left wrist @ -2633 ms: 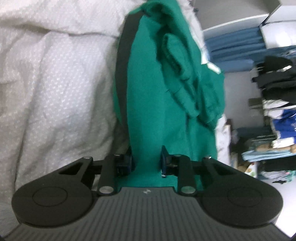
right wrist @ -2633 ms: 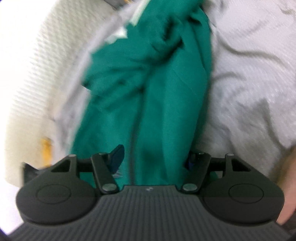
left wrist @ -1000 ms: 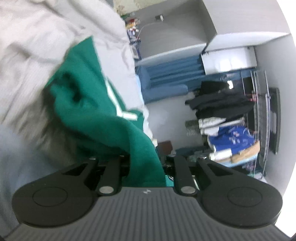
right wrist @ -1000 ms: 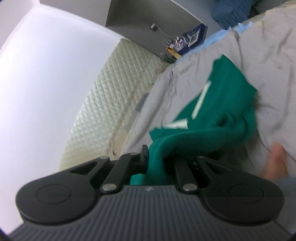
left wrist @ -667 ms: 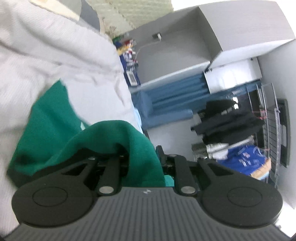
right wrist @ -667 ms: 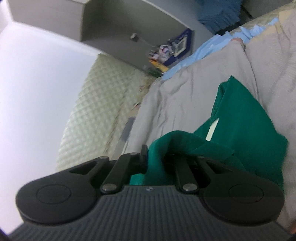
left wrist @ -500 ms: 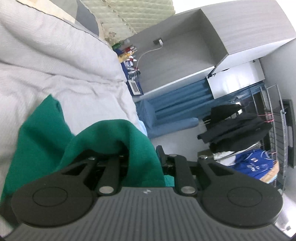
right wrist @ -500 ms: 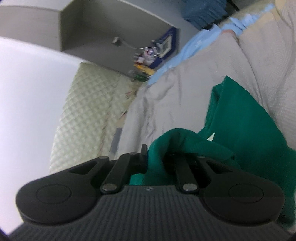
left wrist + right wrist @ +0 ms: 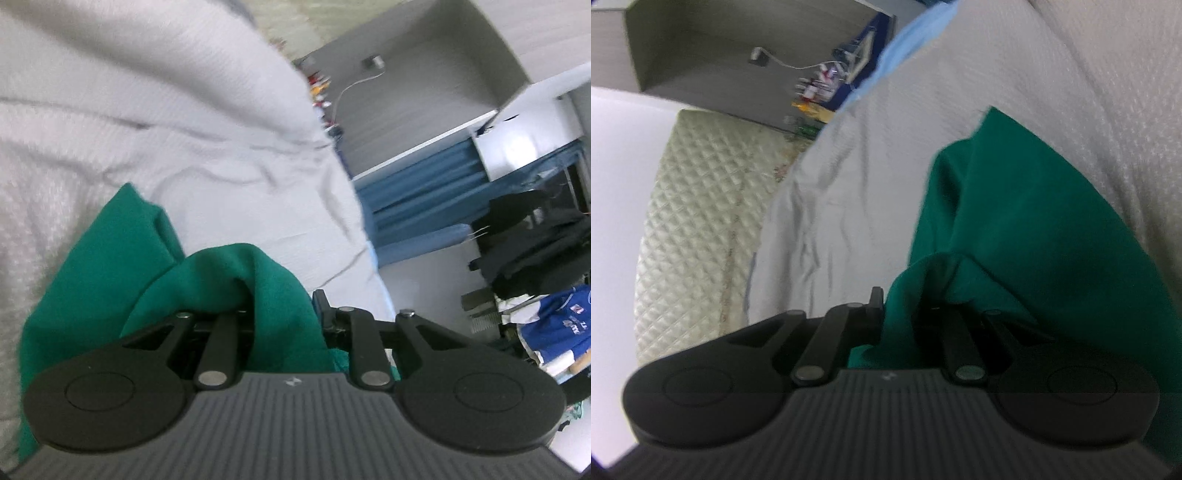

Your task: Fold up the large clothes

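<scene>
While both of my grippers carry an edge of the green garment (image 9: pixel 110 266) over the bed, I judge the step in hand to be laying one fold across the part already lying on the grey bedspread (image 9: pixel 129 122). My left gripper (image 9: pixel 284 314) has its jaws drawn close together with a thick bunch of the green cloth between them, and the cloth humps up and over the left-hand finger. My right gripper (image 9: pixel 901 314) has its jaws nearly closed, pinching another bunch of the same garment (image 9: pixel 1034 229), which drapes away from the jaws and down onto the bedspread (image 9: pixel 886 155).

Most of the garment lies on the bedspread just ahead of both grippers, with its far edge pointing toward the quilted headboard (image 9: pixel 701 206). Beyond the bed's edge, on the side away from the headboard, I see a blue curtain (image 9: pixel 424 192) and hanging clothes (image 9: pixel 535 236).

Next, I think, the held edge must be lowered evenly until it lies flat on the lower layer, both corners lined up with it, before either pair of jaws lets go. Uneven lowering could leave a skewed, bunched fold.
</scene>
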A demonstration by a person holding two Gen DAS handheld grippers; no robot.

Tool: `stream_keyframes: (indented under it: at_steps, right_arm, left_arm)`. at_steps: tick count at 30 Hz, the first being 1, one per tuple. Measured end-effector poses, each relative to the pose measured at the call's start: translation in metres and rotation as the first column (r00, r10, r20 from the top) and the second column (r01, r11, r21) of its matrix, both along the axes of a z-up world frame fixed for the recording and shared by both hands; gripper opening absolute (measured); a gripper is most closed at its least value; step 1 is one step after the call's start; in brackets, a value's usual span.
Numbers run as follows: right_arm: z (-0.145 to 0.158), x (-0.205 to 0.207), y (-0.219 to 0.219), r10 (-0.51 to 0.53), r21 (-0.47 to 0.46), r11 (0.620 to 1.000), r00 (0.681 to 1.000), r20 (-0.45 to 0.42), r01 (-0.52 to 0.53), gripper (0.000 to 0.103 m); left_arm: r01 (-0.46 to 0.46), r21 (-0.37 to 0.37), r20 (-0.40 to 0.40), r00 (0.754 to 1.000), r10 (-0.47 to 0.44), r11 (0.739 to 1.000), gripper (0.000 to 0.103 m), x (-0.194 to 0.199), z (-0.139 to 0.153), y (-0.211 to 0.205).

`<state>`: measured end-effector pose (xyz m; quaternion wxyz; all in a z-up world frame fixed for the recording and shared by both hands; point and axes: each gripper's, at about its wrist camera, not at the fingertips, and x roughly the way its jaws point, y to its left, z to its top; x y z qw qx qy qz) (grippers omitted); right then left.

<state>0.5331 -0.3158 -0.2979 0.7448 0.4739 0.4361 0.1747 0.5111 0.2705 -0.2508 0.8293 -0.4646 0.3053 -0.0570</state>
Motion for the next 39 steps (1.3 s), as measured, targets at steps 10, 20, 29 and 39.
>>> stream_keyframes:
  at_steps: [10, 20, 29, 39]
  right_arm:
    - [0.002, -0.011, 0.000, 0.013, -0.027, 1.000, 1.000, 0.025, -0.012, 0.016]
    - [0.076, -0.063, 0.014, 0.092, -0.272, 0.962, 0.955, 0.284, -0.012, 0.077]
    - [0.105, -0.087, 0.028, 0.177, -0.438, 0.899, 0.894, 0.411, 0.023, 0.079]
    - [0.082, -0.057, 0.082, 0.359, -0.692, 0.722, 0.858, 0.368, -0.005, 0.078]
  left_arm:
    - [0.046, 0.073, 0.049, 0.998, -0.049, 0.996, 0.030, -0.009, 0.009, -0.008]
    - [0.057, 0.293, 0.161, 0.981, -0.109, 0.954, 0.077, -0.085, 0.070, -0.029]
    - [0.040, 0.457, 0.142, 0.983, -0.117, 0.889, 0.077, -0.087, 0.071, -0.043]
    - [0.022, 0.650, 0.049, 0.996, -0.070, 0.760, 0.077, -0.052, 0.050, -0.062]
